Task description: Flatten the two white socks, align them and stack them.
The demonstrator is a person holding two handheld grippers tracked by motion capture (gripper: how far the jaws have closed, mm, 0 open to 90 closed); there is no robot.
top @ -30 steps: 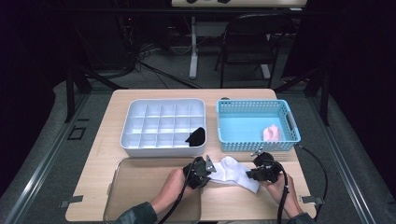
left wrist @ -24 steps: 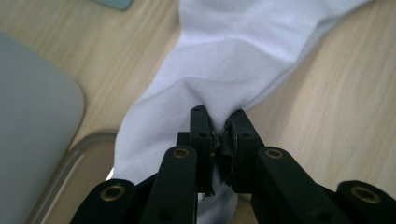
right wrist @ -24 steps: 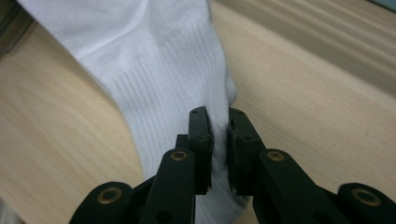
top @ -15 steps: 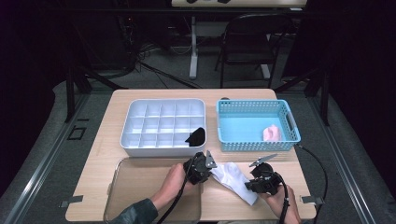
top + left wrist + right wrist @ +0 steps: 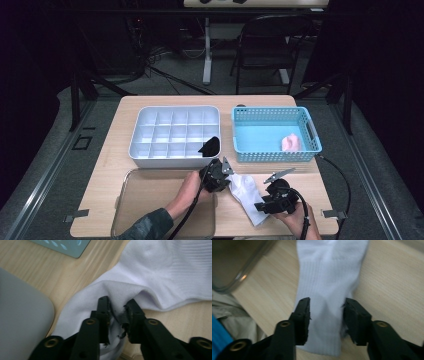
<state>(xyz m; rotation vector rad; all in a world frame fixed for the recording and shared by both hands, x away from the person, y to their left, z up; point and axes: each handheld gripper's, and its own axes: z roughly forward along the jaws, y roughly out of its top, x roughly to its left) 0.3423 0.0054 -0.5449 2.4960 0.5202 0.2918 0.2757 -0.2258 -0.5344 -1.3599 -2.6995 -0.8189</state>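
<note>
Down at the near edge of the surface (image 5: 150, 107), the left tool (image 5: 117, 308) has just been opening, yet its jaws pinch a bunched fold of the white sock (image 5: 246, 196). The right tool (image 5: 326, 307) has also just been opening; its jaws stand spread on either side of the sock's cuff end, not pressing it. Between them the sock lies flat on the wood, just right of the clear tray (image 5: 145, 200). Beyond stand the white compartment box (image 5: 172, 132) and the blue basket (image 5: 275, 135).
</note>
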